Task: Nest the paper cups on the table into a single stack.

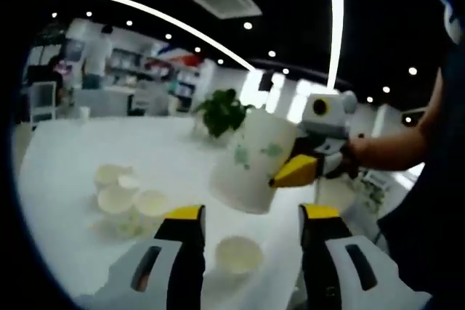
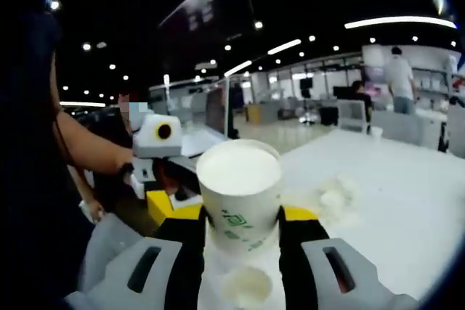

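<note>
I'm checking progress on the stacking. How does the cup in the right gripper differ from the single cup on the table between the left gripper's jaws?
The held cup is lifted, clamped in the right gripper; the lone cup stands free on the table. The held cup looks larger, nearer the camera, showing green print. Both are white paper cups, open-topped.

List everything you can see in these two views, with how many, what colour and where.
Held paper cup: one, white with green print, clamped between the right gripper's jaws, raised above the table.
Loose cup: one, white, upright on the table under the left gripper.
Cup cluster: about four, white, further out on the table.
Table: one, white.
Potted plant: one, green, at the table's far edge.
People: two or more, far in the background.
Left gripper: yellow-tipped jaws apart, empty.
Right gripper: yellow-tipped, shut on the held paper cup.
Person's forearm: behind the right gripper.
</note>
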The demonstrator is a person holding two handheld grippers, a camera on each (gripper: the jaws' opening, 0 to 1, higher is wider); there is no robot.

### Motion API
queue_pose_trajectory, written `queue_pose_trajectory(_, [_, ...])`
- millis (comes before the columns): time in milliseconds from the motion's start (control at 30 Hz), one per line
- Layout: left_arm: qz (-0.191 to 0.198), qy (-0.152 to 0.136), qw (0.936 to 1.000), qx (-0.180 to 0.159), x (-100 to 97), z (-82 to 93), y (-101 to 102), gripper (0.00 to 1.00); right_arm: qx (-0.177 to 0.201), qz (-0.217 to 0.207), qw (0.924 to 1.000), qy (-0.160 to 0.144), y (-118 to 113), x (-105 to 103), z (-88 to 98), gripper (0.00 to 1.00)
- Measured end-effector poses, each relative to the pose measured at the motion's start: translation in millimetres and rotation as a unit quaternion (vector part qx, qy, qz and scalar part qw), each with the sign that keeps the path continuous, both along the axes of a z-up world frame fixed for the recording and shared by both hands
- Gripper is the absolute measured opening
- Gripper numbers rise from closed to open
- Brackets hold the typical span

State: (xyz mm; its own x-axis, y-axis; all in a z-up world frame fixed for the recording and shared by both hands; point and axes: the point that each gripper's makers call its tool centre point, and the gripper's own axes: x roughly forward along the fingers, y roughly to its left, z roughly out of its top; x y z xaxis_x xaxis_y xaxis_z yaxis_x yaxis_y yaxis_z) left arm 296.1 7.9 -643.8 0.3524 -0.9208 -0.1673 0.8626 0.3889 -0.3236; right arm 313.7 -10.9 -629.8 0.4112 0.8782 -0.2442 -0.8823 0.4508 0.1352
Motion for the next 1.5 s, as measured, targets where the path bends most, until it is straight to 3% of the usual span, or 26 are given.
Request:
queue_pose_trajectory(233, [-0.011, 0.015, 0.9996, -0.021, 0.2, 5.9, 1, 0.45, 0.012, 0.03, 0.9995, 0.005, 4, -6, 2.5, 0.36])
queue_pose_trajectory(400, [-0.031, 0.056, 0.9959, -0.064, -5.8, 18.1, 1, 0.37, 0.012, 0.041, 0.9991, -0.002, 6, -6, 5.2, 0.36])
queue_pose_trajectory(500, [-0.03, 0.055, 0.995, -0.078, -5.0, 24.6, 4, 0.36, 0.015, 0.049, 0.9987, -0.002, 7, -8, 8.1, 0.36])
queue_pose_trajectory(667, [-0.032, 0.072, 0.9923, -0.096, -4.4, 29.7, 6, 0.26, 0.012, 0.064, 0.9979, -0.002, 9, -14, 8.4, 0.36])
queue_pose_trajectory(767, [-0.031, 0.068, 0.9923, -0.099, -4.3, 32.2, 5, 0.18, 0.014, 0.065, 0.9978, 0.0, 9, -15, 8.5, 0.36])
queue_pose_trajectory(1000, [-0.055, 0.068, 0.9904, -0.107, -12.0, 39.2, 3, 0.11, 0.002, 0.069, 0.9976, 0.001, 9, -18, 3.8, 0.36])
queue_pose_trajectory(1100, [-0.076, 0.061, 0.9902, -0.1, -20.1, 44.4, -2, 0.05, -0.002, 0.065, 0.9978, 0.013, 6, -18, -1.2, 0.29])
queue_pose_trajectory(1200, [-0.086, 0.059, 0.9894, -0.101, -23.0, 48.8, -5, 0.0, 0.0, 0.064, 0.9978, 0.015, 6, -18, -2.1, 0.29])
queue_pose_trajectory(1400, [-0.091, 0.05, 0.9905, -0.091, -20.7, 51.4, -5, 0.0, 0.004, 0.057, 0.9982, 0.02, 6, -15, -0.4, 0.34])
queue_pose_trajectory(1500, [-0.088, 0.047, 0.9919, -0.078, -18.1, 48.2, -4, 0.0, 0.0, 0.041, 0.9986, 0.034, 1, -9, -3.7, 0.45])
